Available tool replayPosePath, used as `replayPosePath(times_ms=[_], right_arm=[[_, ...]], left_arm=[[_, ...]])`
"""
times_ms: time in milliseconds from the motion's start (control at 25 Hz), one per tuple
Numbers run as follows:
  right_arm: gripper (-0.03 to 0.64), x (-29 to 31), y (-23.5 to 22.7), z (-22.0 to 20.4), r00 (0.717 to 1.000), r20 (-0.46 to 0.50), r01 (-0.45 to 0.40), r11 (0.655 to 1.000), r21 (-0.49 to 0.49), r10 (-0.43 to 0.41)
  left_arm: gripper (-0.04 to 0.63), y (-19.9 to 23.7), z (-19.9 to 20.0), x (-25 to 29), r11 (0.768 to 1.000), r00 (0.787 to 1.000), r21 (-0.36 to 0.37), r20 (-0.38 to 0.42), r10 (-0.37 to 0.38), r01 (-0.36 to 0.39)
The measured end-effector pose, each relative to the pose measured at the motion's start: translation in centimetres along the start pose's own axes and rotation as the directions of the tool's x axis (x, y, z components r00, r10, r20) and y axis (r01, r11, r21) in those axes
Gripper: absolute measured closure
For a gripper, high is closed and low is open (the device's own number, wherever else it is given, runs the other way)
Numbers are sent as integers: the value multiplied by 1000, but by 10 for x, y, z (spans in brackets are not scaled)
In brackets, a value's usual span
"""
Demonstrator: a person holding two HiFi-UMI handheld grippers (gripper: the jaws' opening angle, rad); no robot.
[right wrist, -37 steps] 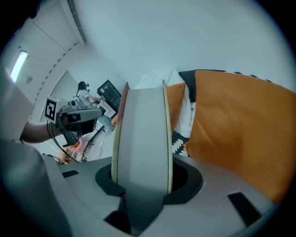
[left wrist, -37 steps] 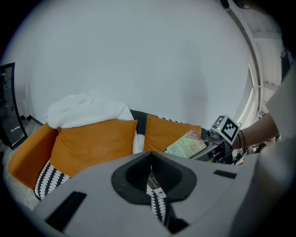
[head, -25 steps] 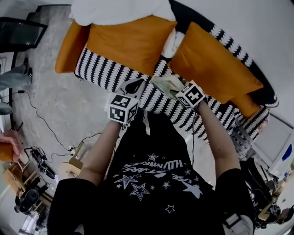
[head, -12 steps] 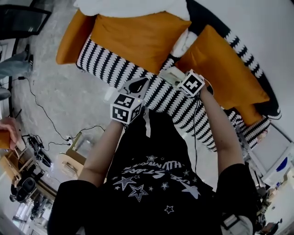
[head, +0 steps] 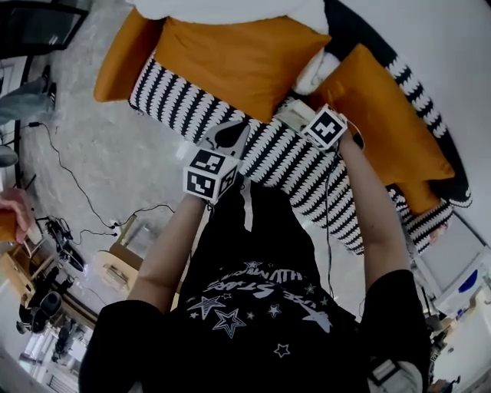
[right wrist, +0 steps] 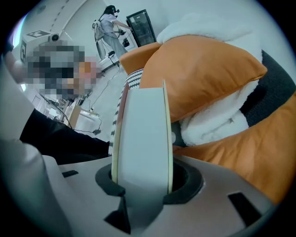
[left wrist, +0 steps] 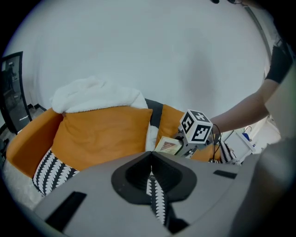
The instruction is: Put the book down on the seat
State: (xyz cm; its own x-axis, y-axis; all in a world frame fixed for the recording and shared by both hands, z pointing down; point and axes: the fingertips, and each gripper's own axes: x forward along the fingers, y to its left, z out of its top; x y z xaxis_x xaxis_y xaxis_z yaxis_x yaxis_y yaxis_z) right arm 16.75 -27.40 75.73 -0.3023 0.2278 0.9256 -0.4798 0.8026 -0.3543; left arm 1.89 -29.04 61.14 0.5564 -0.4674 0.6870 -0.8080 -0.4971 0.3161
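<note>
A pale book [right wrist: 141, 134] stands edge-on between the jaws of my right gripper [right wrist: 141, 183], which is shut on it. In the head view the book [head: 293, 117] hangs over the back of the black-and-white zigzag seat [head: 180, 104], just ahead of the right gripper [head: 307, 123] and close to the gap between two orange cushions [head: 230, 54]. My left gripper [head: 229, 137] hovers over the seat's front part, jaws shut with nothing in them. The left gripper view shows its tips [left wrist: 151, 157] meeting, with the book [left wrist: 169, 145] beyond.
A white fluffy blanket [head: 230, 9] lies along the sofa back, and more white fluff [right wrist: 217, 122] sits between the cushions. Cables [head: 69, 192] and a wooden stool [head: 115, 269] are on the floor at the left. A person's hand [head: 11, 211] shows at the left edge.
The right gripper has carried the book farther over the seat, toward the gap between the cushions. The left gripper has stayed almost where it was.
</note>
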Motion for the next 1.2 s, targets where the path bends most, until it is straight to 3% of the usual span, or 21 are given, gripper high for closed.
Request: replayPosePath(times_ms=[320, 680, 920, 1200], right_arm=[[445, 12, -20, -6, 995, -71, 71, 997, -4, -71], [440, -13, -33, 11, 981, -58, 187, 981, 40, -185], [426, -29, -23, 18, 974, 30, 223, 973, 53, -224], [411, -69, -28, 23, 928, 137, 335, 937, 94, -346]], left_arm=[[588, 3, 4, 19, 1000, 1000, 22, 7, -11, 11], [588, 0, 20, 6, 999, 999, 13, 23, -36, 36], [588, -13, 13, -7, 998, 998, 43, 23, -52, 51], [588, -34, 13, -22, 995, 996, 71, 29, -79, 77]])
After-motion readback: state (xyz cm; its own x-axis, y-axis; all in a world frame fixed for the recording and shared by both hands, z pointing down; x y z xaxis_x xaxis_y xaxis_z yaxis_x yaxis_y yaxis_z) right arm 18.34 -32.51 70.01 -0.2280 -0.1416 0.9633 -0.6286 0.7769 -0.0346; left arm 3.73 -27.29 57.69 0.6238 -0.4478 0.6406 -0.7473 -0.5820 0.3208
